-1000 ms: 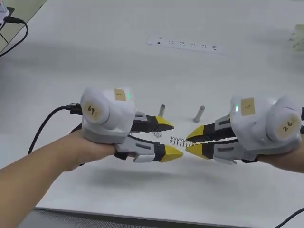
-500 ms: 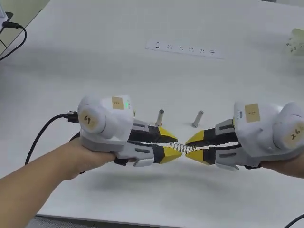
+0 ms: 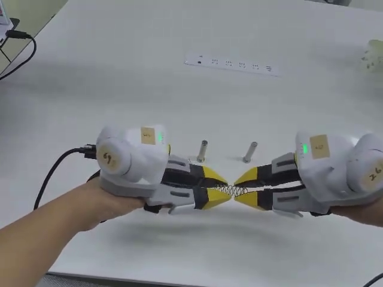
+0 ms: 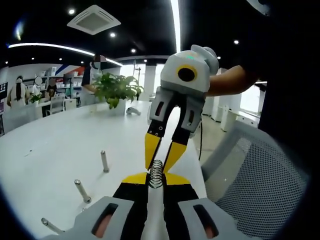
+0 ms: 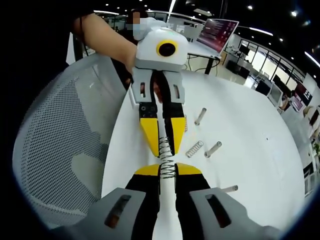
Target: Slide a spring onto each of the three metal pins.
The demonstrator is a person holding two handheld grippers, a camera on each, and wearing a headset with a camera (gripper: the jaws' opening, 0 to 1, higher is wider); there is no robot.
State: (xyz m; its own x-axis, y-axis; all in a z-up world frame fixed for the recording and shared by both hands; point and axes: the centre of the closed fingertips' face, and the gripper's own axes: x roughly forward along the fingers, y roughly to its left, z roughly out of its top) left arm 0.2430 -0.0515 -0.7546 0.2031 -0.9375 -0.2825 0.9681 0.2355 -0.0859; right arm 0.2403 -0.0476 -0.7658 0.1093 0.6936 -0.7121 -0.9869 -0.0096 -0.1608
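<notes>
Spring (image 3: 232, 191) spans between tips: left gripper (image 3: 224, 192) jaws pinched on one end, right gripper (image 3: 238, 185) clamped on other

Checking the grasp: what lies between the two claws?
A spring, gripped at either end by the left claw and right claw, seen in the head view.

A thin wire spring (image 3: 231, 191) hangs level between the left tool (image 3: 222, 191) and the right tool (image 3: 239, 190), pinched at both ends, with a steel pin (image 3: 203, 150) and a second pin (image 3: 251, 152) upright just beyond.

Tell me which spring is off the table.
The spring clamped between left tongs and right tongs; the other spring lies on the table by a pin.
</notes>
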